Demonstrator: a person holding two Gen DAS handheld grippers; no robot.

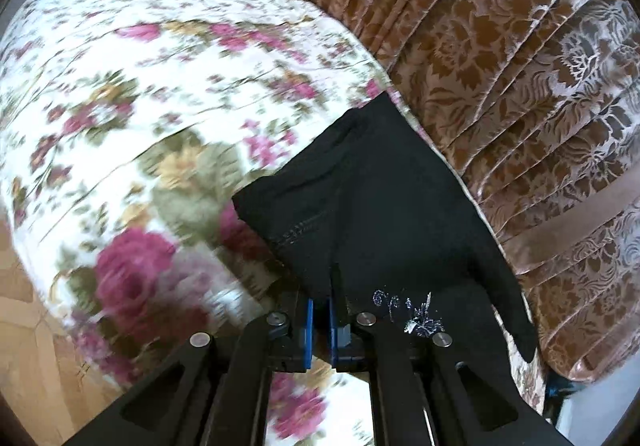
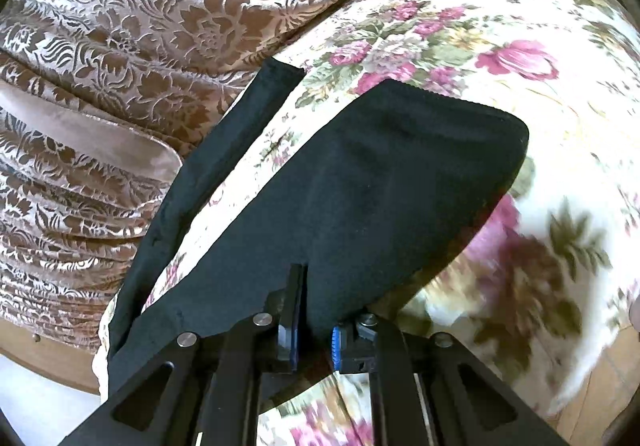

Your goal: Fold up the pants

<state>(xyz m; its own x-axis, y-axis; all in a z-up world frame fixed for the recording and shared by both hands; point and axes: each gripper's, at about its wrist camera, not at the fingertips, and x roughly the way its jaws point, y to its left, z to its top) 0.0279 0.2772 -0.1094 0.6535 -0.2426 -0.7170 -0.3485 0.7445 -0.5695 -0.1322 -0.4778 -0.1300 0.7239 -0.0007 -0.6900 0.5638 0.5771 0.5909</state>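
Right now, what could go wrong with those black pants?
Both the left gripper and the right gripper pinch only a thin edge of the black pants, so the cloth might slip out. The loose strip could drag on the floral bedsheet and spoil the fold.

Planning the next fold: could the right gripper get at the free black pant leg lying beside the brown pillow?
Probably not yet: the right gripper has its jaws shut on the pants. The free leg lies uncovered beside the brown pillow.
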